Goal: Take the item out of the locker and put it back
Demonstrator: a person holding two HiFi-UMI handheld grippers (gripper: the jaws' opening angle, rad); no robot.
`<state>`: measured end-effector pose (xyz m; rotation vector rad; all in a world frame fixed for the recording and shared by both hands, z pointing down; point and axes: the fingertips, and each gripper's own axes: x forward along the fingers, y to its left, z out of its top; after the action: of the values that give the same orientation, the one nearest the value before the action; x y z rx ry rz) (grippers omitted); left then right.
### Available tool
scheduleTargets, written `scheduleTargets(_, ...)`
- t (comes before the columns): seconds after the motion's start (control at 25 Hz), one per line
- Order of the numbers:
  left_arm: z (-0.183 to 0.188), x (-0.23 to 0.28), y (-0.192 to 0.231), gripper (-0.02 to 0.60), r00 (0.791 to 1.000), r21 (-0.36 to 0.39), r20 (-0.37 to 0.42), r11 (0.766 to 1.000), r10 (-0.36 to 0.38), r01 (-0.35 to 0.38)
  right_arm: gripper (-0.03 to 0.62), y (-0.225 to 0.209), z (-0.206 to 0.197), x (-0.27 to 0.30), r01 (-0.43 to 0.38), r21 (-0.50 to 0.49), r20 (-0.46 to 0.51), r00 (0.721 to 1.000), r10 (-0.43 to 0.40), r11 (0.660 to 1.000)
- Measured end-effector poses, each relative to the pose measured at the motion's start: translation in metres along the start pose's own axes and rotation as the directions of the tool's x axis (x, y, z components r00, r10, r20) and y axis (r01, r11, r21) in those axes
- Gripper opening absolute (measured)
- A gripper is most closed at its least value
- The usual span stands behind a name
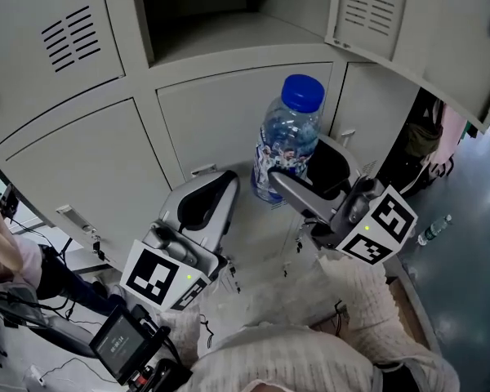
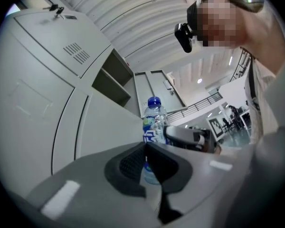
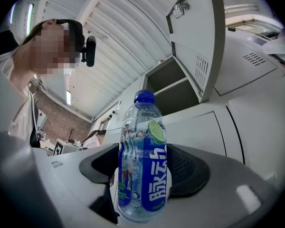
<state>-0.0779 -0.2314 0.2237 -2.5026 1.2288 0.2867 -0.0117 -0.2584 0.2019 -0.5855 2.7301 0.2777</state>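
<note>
Right claw (image 3: 143, 171) clamps a clear plastic bottle (image 3: 143, 127), round blue cap (image 3: 144, 97); left claw (image 2: 146, 147) pressed together near smooth grey locker (image 1: 229, 113).

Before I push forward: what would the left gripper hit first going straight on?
Likely the closed locker door. The bottle in the right gripper sits close beside that line, but depth is unclear.

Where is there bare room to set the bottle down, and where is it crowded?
The open compartment's shelf lies bare, between its left wall and the open door. Crowded: before the closed doors below, where the right gripper holds the bottle beside the left gripper.
</note>
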Motion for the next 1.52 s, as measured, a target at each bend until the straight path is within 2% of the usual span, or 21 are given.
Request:
scheduleTargets(0.2,0.033,0.011,0.0,0.009,0.998,0.084,0.056,0.996,-0.033,0.029,0.318,0.0,0.041,0.013,-0.027,-0.116,0.021,0.999,0.03,0.993)
scheduleTargets(0.32,0.051,0.013,0.004,0.009,0.995,0.117,0.092,0.993,-0.027,0.016,0.318,0.002,0.069,0.024,-0.031,-0.2,0.021,0.999,0.036,0.979)
scheduleTargets(0.52,0.063,0.016,0.009,0.009,0.988,0.105,0.153,0.994,-0.002,-0.015,0.318,0.006,0.11,0.047,-0.021,-0.382,-0.035,0.999,0.008,0.924)
scheduleTargets(0.68,0.062,0.017,0.007,0.009,0.988,0.094,0.151,0.996,-0.008,-0.006,0.318,0.005,0.133,0.062,-0.01,-0.522,-0.095,0.994,-0.046,0.853)
scheduleTargets(0.88,0.073,0.014,0.009,0.009,0.986,0.107,0.166,0.994,-0.007,-0.011,0.318,-0.006,0.163,0.086,0.03,-0.643,-0.121,0.983,-0.14,0.765)
scheduleTargets(1.08,0.085,0.013,0.011,0.009,0.984,0.119,0.181,0.993,-0.006,-0.015,0.318,-0.021,0.176,0.115,0.026,-0.758,-0.159,0.961,-0.224,0.651)
scheduleTargets(1.28,0.085,0.016,0.015,0.008,0.985,0.112,0.172,0.993,0.006,-0.026,0.318,-0.04,0.168,0.135,-0.035,-0.842,-0.238,0.92,-0.312,0.539)
scheduleTargets(1.52,0.087,0.024,0.018,0.005,0.986,0.12,0.167,0.992,0.014,-0.035,0.318,-0.072,0.143,0.153,-0.164,-0.89,-0.353,0.838,-0.415,0.426)
